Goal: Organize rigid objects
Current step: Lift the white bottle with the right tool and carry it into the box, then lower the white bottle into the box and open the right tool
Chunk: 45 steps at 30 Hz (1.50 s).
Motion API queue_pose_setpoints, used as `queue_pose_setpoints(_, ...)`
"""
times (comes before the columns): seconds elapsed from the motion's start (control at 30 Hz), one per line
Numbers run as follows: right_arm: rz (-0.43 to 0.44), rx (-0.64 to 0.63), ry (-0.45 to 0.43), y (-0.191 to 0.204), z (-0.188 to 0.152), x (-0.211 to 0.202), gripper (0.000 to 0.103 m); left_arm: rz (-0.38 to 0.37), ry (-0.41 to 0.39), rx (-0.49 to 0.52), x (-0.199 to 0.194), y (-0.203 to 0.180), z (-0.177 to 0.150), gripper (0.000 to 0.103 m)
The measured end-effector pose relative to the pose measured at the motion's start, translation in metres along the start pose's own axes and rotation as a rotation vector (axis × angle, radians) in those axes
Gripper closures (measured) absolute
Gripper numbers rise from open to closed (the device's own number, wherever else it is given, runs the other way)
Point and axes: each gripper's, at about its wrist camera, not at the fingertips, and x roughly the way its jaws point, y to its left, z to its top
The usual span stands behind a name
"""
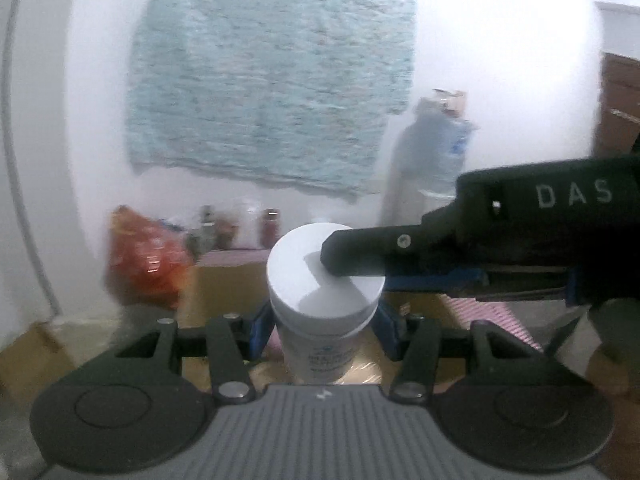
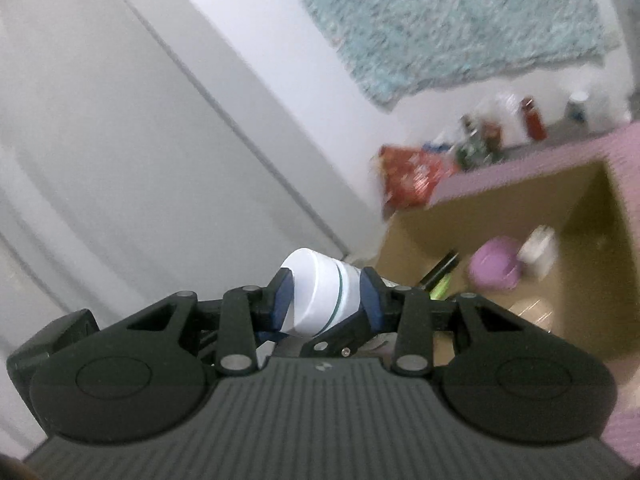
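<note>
A white jar with a white screw lid (image 1: 325, 280) stands upright between the blue pads of my left gripper (image 1: 324, 330), which is shut on its body. My right gripper (image 2: 326, 294) comes in from the right in the left wrist view, and one black finger (image 1: 360, 254) lies over the lid. In the right wrist view its blue pads are shut on the same jar's white lid (image 2: 320, 292). Below the jar is an open cardboard box (image 2: 584, 280) holding a purple round container (image 2: 496, 268), a white jar (image 2: 538, 250) and a dark bottle (image 2: 440, 270).
A pink striped mat (image 2: 520, 166) carries a red snack bag (image 2: 412, 176) and several small bottles (image 2: 532, 118) against the white wall. A teal cloth (image 1: 272, 80) hangs on the wall. A large clear water bottle (image 1: 432, 160) stands at the right.
</note>
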Motion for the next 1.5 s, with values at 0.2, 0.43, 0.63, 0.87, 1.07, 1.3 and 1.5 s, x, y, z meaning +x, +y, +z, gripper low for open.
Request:
queue_pose_setpoints(0.2,-0.098,0.05,-0.033,-0.067,0.036,-0.008,0.066,-0.118,0.06,0.012,0.074,-0.036,0.013,0.049)
queue_pose_setpoints(0.43,-0.162,0.152,-0.017,-0.167,0.032,0.006,0.066,-0.162,0.191,0.022,0.154,-0.06,-0.008,0.049)
queue_pose_setpoints(0.63,-0.153,0.211,0.011,-0.211,0.013,0.023,0.066,-0.14,0.254,0.06,0.173,-0.065,-0.025,0.049)
queue_pose_setpoints(0.87,-0.14,0.224,0.034,-0.22,0.003,0.034,0.064,-0.117,0.313,0.079,0.179,-0.068,-0.031,0.049)
queue_pose_setpoints(1.07,-0.138,0.233,0.023,-0.22,-0.006,0.029,0.057,-0.111,0.316,0.085,0.174,-0.068,-0.031,0.034)
queue_pose_setpoints(1.3,-0.159,0.216,-0.042,-0.204,-0.006,-0.004,0.053,-0.117,0.253,0.063,0.142,-0.065,-0.017,0.017)
queue_pose_setpoints(1.5,-0.18,0.145,-0.102,-0.164,-0.018,-0.042,0.045,-0.123,0.191,0.018,0.083,-0.055,-0.013,0.005)
